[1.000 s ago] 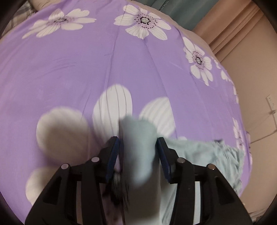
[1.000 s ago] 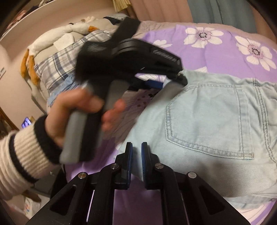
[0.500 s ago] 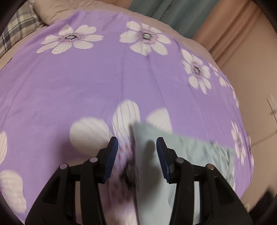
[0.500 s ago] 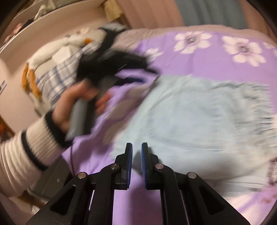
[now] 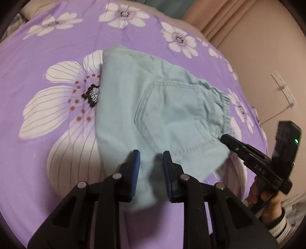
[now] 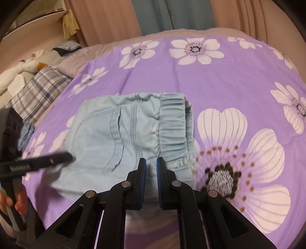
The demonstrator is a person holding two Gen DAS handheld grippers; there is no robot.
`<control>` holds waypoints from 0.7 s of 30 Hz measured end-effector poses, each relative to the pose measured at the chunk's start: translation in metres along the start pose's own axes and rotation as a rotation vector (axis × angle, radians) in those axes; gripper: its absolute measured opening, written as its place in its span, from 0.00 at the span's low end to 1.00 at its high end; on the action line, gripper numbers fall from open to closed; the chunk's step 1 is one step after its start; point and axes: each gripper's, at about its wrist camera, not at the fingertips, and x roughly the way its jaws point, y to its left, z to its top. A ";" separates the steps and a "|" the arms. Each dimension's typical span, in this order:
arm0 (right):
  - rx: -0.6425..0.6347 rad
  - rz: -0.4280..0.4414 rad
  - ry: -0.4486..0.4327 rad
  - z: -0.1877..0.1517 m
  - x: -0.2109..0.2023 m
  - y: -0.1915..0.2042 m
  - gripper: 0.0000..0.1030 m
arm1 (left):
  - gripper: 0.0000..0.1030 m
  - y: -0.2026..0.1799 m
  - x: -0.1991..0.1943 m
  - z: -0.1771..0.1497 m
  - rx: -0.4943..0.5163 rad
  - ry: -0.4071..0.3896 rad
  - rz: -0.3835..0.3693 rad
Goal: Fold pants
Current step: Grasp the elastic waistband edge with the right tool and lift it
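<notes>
The pale blue denim pants [image 5: 162,107] lie folded into a compact bundle on the purple flowered bedspread [image 5: 57,47], back pocket up. They also show in the right wrist view [image 6: 122,134], elastic waistband to the right. My left gripper [image 5: 151,159] is open and empty, hovering over the bundle's near edge. My right gripper [image 6: 151,164] has a narrow gap between its pads, holds nothing, and hovers over the near edge by the waistband. Each gripper appears in the other's view, the right [image 5: 248,153] and the left [image 6: 38,161].
A plaid pillow [image 6: 36,92] and a plush toy [image 6: 23,67] lie at the bed's left side. Curtains [image 6: 153,17] hang behind the bed. A beige wall [image 5: 267,57] stands on the other side.
My left gripper let go of the pants fabric and drew back. The bundle now lies flat on the bed. Both grippers have pulled up and away from it.
</notes>
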 end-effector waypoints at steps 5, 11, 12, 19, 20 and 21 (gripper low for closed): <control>0.040 0.068 0.033 -0.008 -0.014 -0.009 0.08 | 0.24 0.013 -0.020 -0.018 -0.071 -0.001 -0.042; 0.087 0.034 0.038 -0.021 -0.037 -0.024 0.37 | 0.43 0.037 -0.036 -0.030 -0.187 0.028 -0.036; 0.098 0.030 0.028 -0.024 -0.041 -0.028 0.40 | 0.43 0.043 -0.039 -0.031 -0.216 0.024 -0.050; 0.341 0.168 0.018 -0.025 -0.037 -0.064 0.49 | 0.43 0.061 -0.054 -0.028 -0.336 -0.024 -0.094; 0.367 0.187 0.016 -0.023 -0.035 -0.067 0.52 | 0.43 0.059 -0.054 -0.026 -0.332 -0.027 -0.092; 0.380 0.198 0.015 -0.022 -0.034 -0.068 0.52 | 0.43 0.057 -0.054 -0.023 -0.327 -0.030 -0.087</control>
